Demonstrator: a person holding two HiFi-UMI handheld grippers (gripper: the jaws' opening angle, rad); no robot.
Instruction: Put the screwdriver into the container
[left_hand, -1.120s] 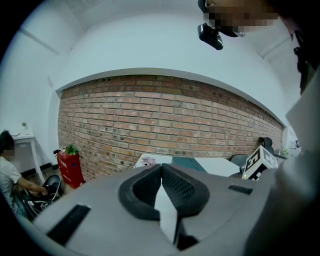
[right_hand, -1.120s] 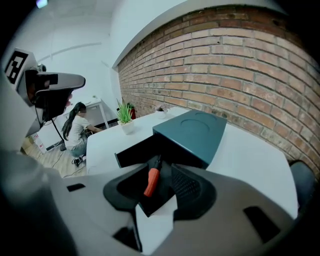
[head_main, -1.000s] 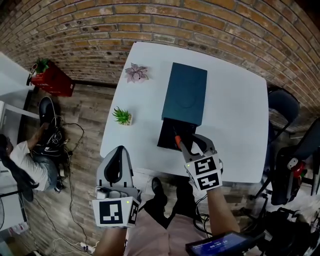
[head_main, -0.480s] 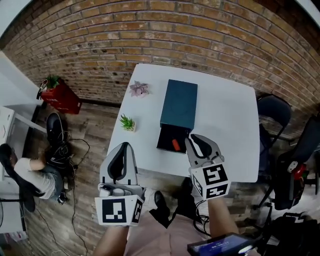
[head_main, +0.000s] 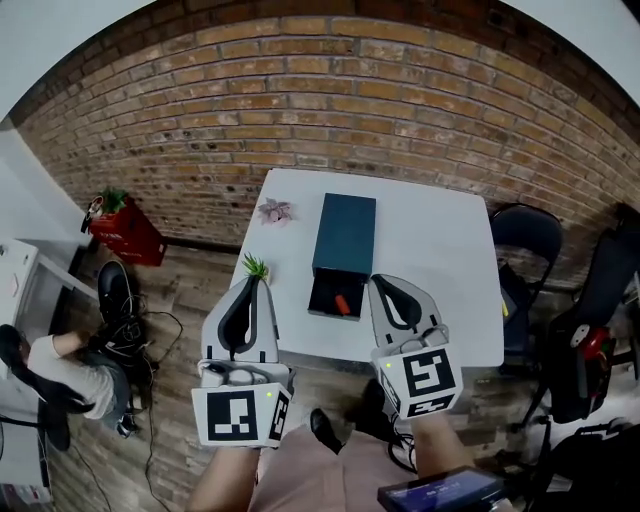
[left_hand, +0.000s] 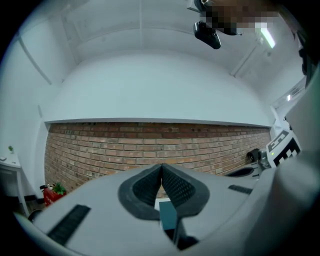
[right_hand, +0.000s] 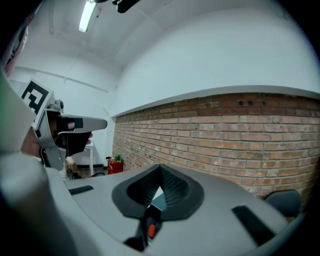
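The container (head_main: 347, 232) is a dark teal rectangular box lying flat on the white table (head_main: 450, 270), its long side running away from the person. A black drawer (head_main: 325, 297) stands open at its near end. The screwdriver (head_main: 342, 304), showing only an orange handle, lies inside that drawer, toward its right side.

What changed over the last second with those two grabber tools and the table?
The right gripper drew back and up from the screwdriver, which is left lying in the open drawer of the container; its jaws have just been closing, with nothing between them. The left gripper rose too, shut and empty. The container, the table, the green plant and the pink plant stayed put.
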